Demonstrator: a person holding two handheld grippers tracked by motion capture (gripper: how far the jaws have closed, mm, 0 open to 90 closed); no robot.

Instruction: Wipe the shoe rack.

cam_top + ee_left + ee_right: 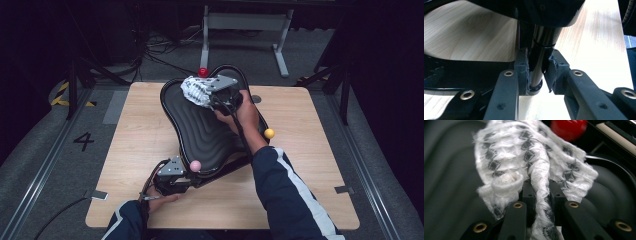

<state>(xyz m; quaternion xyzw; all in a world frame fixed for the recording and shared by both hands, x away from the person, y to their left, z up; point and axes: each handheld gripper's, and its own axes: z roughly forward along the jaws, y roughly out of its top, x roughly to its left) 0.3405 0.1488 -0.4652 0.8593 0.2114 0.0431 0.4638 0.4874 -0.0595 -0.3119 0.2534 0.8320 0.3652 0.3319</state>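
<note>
A wooden bench (135, 150) carries a large black ribbed seat pad (200, 127), tilted, with its upper end toward the far edge and its lower end near the person. On that upper end, against the ribbed surface, lies a white cloth with a grey pattern (195, 90), just in front of the right gripper (207, 97), whose jaws are closed down narrow and pinch a twisted fold of the cloth. At the pad's lower end, a black shiny post (539, 55) under the pad stands between the pads of the left gripper (187, 172), which clamps it tightly. A red ball (203, 72) sits just behind the cloth.
</note>
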